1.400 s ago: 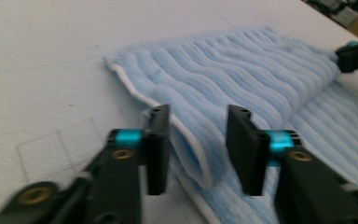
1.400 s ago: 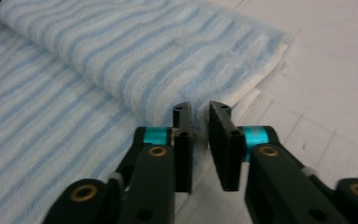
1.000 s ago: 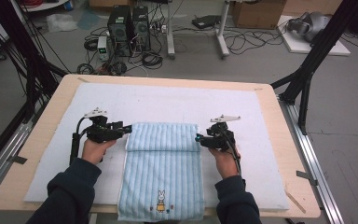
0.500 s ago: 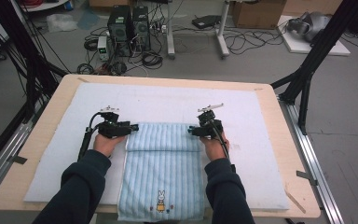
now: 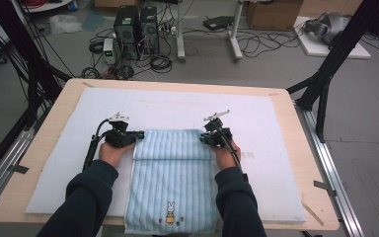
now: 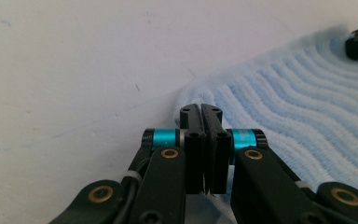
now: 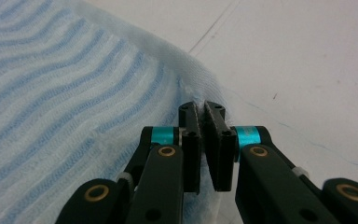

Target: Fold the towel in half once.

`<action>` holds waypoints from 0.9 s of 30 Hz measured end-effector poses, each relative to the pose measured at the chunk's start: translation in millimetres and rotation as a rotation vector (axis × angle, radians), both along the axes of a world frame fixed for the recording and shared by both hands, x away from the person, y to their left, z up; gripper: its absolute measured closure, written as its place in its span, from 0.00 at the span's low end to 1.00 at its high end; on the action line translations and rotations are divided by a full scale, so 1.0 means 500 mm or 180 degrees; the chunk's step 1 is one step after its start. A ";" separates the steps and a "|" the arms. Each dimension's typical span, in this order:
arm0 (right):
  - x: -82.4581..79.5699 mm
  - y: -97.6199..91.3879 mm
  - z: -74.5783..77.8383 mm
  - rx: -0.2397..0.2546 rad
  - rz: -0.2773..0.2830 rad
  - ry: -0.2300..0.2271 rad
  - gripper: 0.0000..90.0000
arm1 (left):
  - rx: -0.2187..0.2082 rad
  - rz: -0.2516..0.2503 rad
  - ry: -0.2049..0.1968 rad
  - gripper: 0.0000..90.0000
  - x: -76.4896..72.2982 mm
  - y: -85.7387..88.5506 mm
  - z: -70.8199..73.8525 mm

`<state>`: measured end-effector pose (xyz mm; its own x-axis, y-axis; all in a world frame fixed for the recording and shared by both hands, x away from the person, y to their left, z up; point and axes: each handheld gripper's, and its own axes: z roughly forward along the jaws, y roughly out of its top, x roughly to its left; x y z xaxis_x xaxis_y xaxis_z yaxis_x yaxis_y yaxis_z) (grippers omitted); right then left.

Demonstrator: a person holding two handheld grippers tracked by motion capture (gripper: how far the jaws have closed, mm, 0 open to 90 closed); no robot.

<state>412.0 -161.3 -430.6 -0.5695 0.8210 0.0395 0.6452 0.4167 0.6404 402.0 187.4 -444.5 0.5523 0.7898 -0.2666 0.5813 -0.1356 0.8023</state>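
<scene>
A light blue striped towel (image 5: pixel 171 177) lies on the white mat (image 5: pixel 177 106), with a small rabbit picture (image 5: pixel 170 213) near its front edge and a folded band along its far edge. My left gripper (image 5: pixel 137 136) is at the far left corner and my right gripper (image 5: pixel 203 138) at the far right corner. Both have just been closing. In the left gripper view the jaws of my left gripper (image 6: pixel 201 111) stand together on the corner of the towel (image 6: pixel 298 112). In the right gripper view my right gripper (image 7: pixel 201 110) pinches the edge of the towel (image 7: pixel 74 93).
The mat covers most of a wooden table (image 5: pixel 54 118). Computer towers (image 5: pixel 137 23), cables and black stand legs (image 5: pixel 325 74) are on the floor beyond the far edge. Bare mat lies left, right and beyond the towel.
The right hand moved inward and away to the towel's far right corner; the left shifted slightly toward the far left corner. Both pairs of jaws closed on the towel.
</scene>
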 end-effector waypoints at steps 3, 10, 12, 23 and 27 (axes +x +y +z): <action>-0.008 -0.005 0.011 0.0100 0.0048 -0.0014 0.95 | -0.0179 -0.0019 -0.0059 0.97 -0.008 0.014 0.020; -0.051 -0.019 0.052 0.0305 0.0157 -0.0178 0.95 | -0.0404 -0.0170 -0.0231 0.97 -0.044 0.028 0.065; -0.057 -0.021 0.056 0.0311 0.0180 -0.0199 0.95 | -0.0415 -0.0232 -0.0290 0.97 -0.057 0.027 0.077; -0.146 -0.050 0.071 0.0538 0.0290 -0.0284 0.95 | -0.0434 -0.0447 -0.0337 0.97 -0.142 0.032 0.079; -0.183 -0.054 0.061 0.0578 0.0367 -0.0273 0.95 | -0.0405 -0.0501 -0.0317 0.97 -0.179 0.035 0.066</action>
